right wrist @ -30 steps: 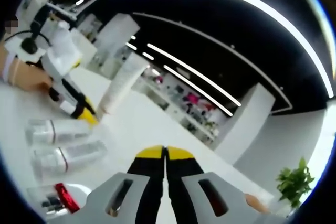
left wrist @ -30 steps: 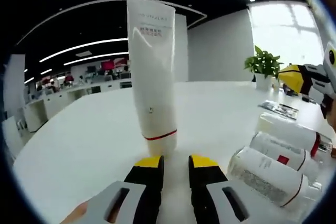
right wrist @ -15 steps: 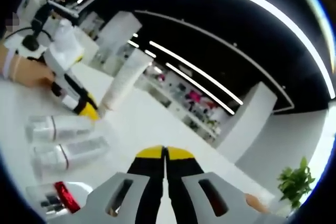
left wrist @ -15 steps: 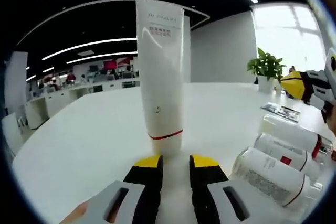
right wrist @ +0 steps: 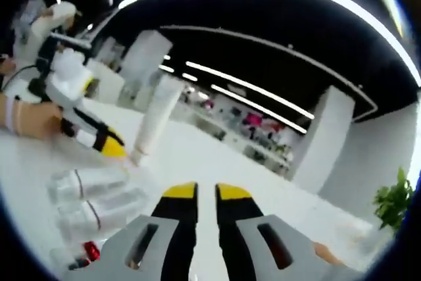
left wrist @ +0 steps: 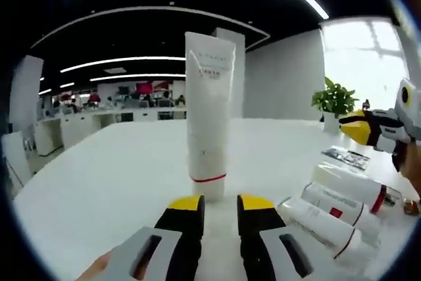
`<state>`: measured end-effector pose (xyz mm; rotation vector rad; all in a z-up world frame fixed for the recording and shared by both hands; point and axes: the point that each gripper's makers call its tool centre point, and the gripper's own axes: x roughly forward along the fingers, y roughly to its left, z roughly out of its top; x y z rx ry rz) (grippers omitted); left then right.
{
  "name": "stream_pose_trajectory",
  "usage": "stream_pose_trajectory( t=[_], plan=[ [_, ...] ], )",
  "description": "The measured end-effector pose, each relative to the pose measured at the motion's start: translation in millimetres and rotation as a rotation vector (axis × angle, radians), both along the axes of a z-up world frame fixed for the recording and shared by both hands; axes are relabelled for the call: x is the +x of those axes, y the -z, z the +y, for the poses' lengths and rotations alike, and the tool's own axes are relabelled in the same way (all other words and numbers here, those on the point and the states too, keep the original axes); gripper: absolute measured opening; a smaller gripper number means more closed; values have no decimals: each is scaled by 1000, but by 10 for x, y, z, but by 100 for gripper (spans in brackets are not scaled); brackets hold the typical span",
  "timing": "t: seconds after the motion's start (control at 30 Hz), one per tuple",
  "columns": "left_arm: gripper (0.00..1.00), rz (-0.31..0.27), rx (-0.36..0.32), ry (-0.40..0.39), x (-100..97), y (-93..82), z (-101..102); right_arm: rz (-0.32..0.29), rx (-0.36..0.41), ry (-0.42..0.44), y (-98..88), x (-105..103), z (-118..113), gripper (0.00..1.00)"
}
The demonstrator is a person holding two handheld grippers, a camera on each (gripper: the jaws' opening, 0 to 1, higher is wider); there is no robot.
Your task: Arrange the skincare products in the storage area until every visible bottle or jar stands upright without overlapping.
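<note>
The left tool (left wrist: 218,203) sits low over the white bench (left wrist: 99,169) with its yellow-tipped jaws a narrow gap apart and nothing between them. Straight ahead of it, apart from the tips, the tall white tube (left wrist: 208,113) stands upright on its cap end, long axis vertical, free of any grip.

The work that remains lies to that tool's right. Three white bottles (left wrist: 339,202) lie on their sides in a row, close together, their long axes running roughly parallel and angled away from the left tool toward the far right. The nearest of them, with a thin red band near its end, is just beside the left tool's right jaw.

In the right gripper view, the right tool (right wrist: 197,193) has its jaws slightly parted and empty, and it hangs above the bench. From that side the lying bottles (right wrist: 92,195) are down to its left, with a small red-capped item (right wrist: 91,252) nearer its body, and the left tool (right wrist: 99,139) just beyond them next to the standing tube (right wrist: 154,123).

I judge the next move to be raising one lying bottle. The left tool looks nearer the closest one, though its jaws would have to widen and turn across the bottle's length.
</note>
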<state>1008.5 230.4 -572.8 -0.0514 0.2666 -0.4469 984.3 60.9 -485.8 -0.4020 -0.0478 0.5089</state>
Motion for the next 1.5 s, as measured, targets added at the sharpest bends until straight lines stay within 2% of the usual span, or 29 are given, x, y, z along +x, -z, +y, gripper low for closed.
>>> stream_pose_trajectory(
  t=[0.1, 0.17, 0.23, 0.27, 0.3, 0.37, 0.43, 0.47, 0.53, 0.57, 0.63, 0.7, 0.87, 0.97, 1.0, 1.03, 1.1, 1.17, 1.2, 1.33, 1.37, 1.4, 1.43, 1.5],
  plan=[
    [22, -30, 1, 3, -58, -97, -48, 27, 82, -19, -29, -6, -7, 17],
    [24, -80, -3, -2, -74, -211, -70, 45, 145, -49, -29, 0, 15, 23],
    [29, -144, -12, -6, -80, -336, -85, 64, 110, -62, 44, 21, 36, 32],
    [34, -167, -14, -14, -76, -384, -74, 74, 99, -62, 70, 23, 44, 41],
    [38, -173, -22, -15, -75, -400, -72, 97, 67, -59, 143, 36, 62, 48],
    [48, -163, -57, -13, -54, -413, -71, 127, 85, -68, 214, 52, 114, 66],
    [58, -139, -85, -20, -32, -390, -59, 196, 107, -70, 342, 54, 161, 79],
    [61, -123, -94, -20, -14, -374, -51, 205, 113, -68, 351, 55, 167, 82],
    [63, -116, -88, -19, -1, -364, -47, 197, 134, -51, 323, 62, 152, 88],
    [63, -117, -85, -21, -3, -362, -44, 176, 183, -44, 241, 59, 147, 88],
    [62, -125, -76, -27, 6, -368, -31, 141, 197, -77, 153, 32, 171, 84],
    [62, -126, -72, -29, 2, -371, -25, 125, 258, -62, 54, 63, 139, 87],
    [64, -122, -92, -32, -1, -377, -15, 99, 270, -110, -71, -4, 155, 96],
    [63, -129, -98, -39, 4, -389, -4, 215, 243, -219, -16, -175, 339, 100],
    [63, -128, -100, -37, 5, -391, -11, 299, 239, -285, 16, -304, 448, 100],
    [63, -129, -101, -32, -2, -386, -27, 395, 260, -258, 36, -351, 446, 100],
    [63, -132, -85, -29, -1, -373, -42, 522, 242, -248, 78, -438, 452, 100],
    [62, -133, -62, -30, -8, -356, -40, 699, 240, -212, 133, -526, 436, 98],
    [62, -133, -61, -31, -11, -355, -35, 823, 228, -203, 194, -617, 426, 97],
    [62, -127, -79, -32, -19, -356, -16, 908, 223, -201, 189, -658, 420, 97],
    [62, -126, -81, -33, -20, -356, -12, 976, 159, -144, 278, -673, 331, 94],
    [62, -126, -84, -36, -21, -356, -4, 1017, 115, -105, 341, -695, 278, 88],
    [61, -126, -84, -37, -20, -356, 0, 1070, 50, -27, 437, -734, 177, 83],
    [61, -126, -83, -39, -19, -356, 8, 1124, -64, 70, 581, -786, 49, 74]
  ],
)
